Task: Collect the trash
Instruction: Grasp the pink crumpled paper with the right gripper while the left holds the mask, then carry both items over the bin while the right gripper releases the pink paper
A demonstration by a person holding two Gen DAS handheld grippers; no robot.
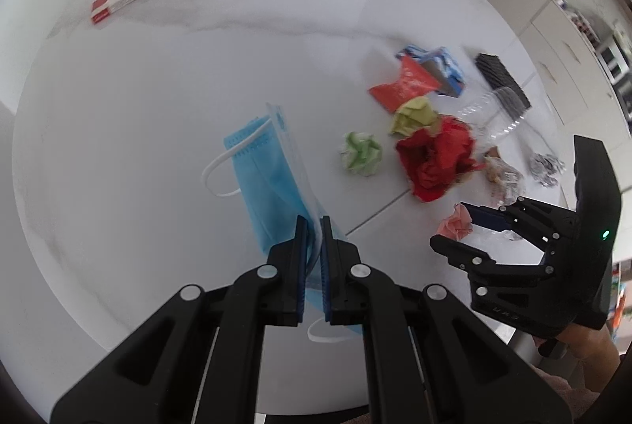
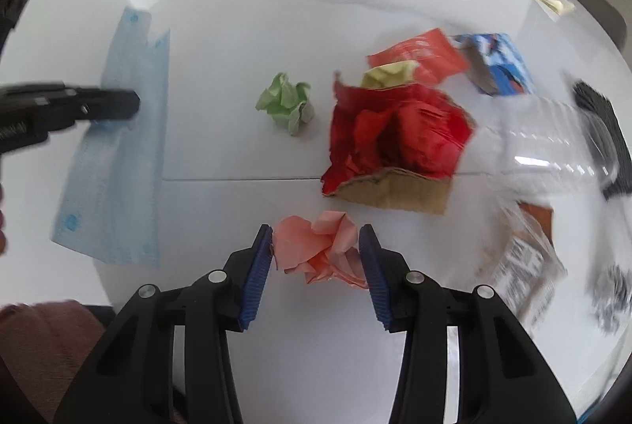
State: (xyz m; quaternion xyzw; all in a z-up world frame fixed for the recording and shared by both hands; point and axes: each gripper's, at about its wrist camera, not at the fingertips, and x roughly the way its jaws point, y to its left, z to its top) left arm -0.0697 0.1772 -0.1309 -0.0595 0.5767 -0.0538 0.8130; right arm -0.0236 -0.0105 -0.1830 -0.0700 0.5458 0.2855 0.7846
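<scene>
The left gripper has its jaws pinching the blue mask above the bench. The right gripper has its jaws spread around the pink wad.

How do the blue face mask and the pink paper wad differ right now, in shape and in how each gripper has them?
The blue face mask is a flat, pleated sheet; the pink paper wad is a crumpled ball. The left gripper is shut on the mask's edge, whereas the right gripper is open, its fingers straddling the wad. The mask looks clearly larger than the wad. Both lie at the near side of the white table.
</scene>
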